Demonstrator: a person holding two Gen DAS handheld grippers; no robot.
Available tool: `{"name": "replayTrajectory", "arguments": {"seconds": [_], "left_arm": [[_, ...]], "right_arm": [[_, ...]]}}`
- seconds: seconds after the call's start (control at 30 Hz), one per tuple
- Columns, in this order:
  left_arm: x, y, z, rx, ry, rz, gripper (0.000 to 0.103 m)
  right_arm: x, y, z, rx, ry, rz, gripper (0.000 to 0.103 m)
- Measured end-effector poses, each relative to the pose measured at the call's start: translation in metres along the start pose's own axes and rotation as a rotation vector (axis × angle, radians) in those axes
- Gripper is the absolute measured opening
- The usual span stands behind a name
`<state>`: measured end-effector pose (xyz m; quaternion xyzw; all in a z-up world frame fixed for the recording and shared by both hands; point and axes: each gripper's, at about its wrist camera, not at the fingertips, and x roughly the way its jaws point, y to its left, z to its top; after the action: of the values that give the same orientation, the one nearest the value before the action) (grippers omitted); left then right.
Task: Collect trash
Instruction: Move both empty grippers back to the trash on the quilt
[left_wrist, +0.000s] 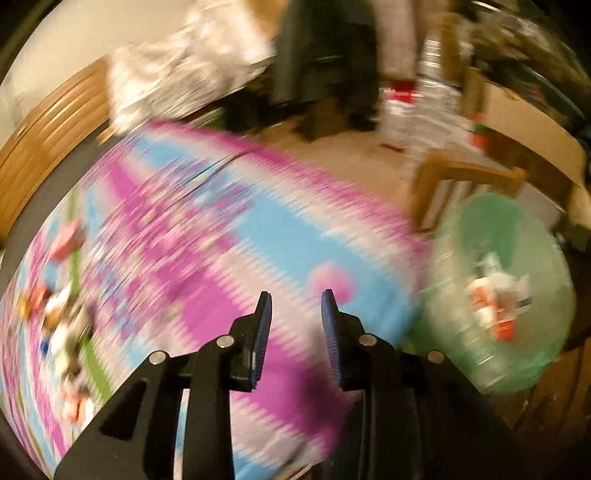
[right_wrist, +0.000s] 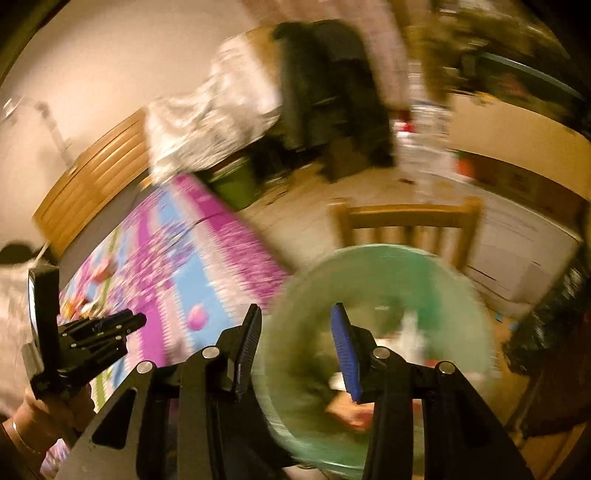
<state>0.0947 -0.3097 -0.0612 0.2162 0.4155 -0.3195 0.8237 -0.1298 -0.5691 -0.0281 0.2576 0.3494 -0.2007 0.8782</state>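
Both views are blurred. My left gripper (left_wrist: 295, 304) hangs open over a pink, blue and white patterned table cover (left_wrist: 207, 229), with nothing between its fingers. To its right is a green trash bag (left_wrist: 517, 229) with red and white scraps (left_wrist: 495, 306) inside. Small blurred items (left_wrist: 62, 317) lie on the cover at far left. My right gripper (right_wrist: 295, 315) stands open above the left part of the green trash bag's (right_wrist: 388, 266) mouth, holding nothing. Scraps (right_wrist: 347, 410) show in the bag. The left gripper (right_wrist: 138, 320), held by a hand (right_wrist: 55, 406), appears over the cover (right_wrist: 173, 258).
A wooden chair (right_wrist: 406, 218) stands just behind the bag. Wooden slats (left_wrist: 48, 129) curve along the far left. Crumpled white plastic (left_wrist: 184, 66), a dark bulky object (left_wrist: 325, 55) and packed bottles (left_wrist: 432, 92) fill the back. A green box (right_wrist: 236, 184) sits past the table.
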Motion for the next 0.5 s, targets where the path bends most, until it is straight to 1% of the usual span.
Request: {"name": "replayTrajectory", "arguments": {"seconds": [0.07,0.1,0.17,0.23,0.27,0.33,0.37,0.4,0.47,0.5], "left_arm": [[-0.002,0.039,-0.024,-0.077,0.023,0.052,0.028],[-0.003,0.058,-0.035,-0.121,0.035,0.070,0.029],[-0.009,0.098,-0.064,-0.217,0.060,0.104,0.036],[-0.019,0.137,-0.094,-0.316,0.073,0.138,0.041],[-0.024,0.152,-0.105,-0.351,0.074,0.149,0.043],[-0.035,0.189,-0.134,-0.443,0.071,0.183,0.048],[-0.038,0.202,-0.144,-0.472,0.070,0.198,0.050],[-0.042,0.216,-0.155,-0.505,0.067,0.216,0.050],[-0.048,0.244,-0.175,-0.566,0.064,0.246,0.050],[-0.049,0.256,-0.183,-0.590,0.063,0.253,0.050]], "right_arm": [[0.016,0.033,0.002,-0.061,0.029,0.052,0.042],[0.027,0.056,0.002,-0.104,0.049,0.085,0.042],[0.045,0.091,0.002,-0.171,0.077,0.129,0.042],[0.065,0.132,0.000,-0.246,0.115,0.178,0.042],[0.076,0.156,-0.001,-0.286,0.138,0.213,0.042],[0.093,0.193,-0.005,-0.343,0.169,0.258,0.042],[0.099,0.207,-0.008,-0.366,0.178,0.270,0.042],[0.108,0.232,-0.011,-0.410,0.193,0.290,0.042],[0.119,0.262,-0.017,-0.454,0.208,0.329,0.042],[0.127,0.285,-0.021,-0.484,0.222,0.369,0.042]]}}
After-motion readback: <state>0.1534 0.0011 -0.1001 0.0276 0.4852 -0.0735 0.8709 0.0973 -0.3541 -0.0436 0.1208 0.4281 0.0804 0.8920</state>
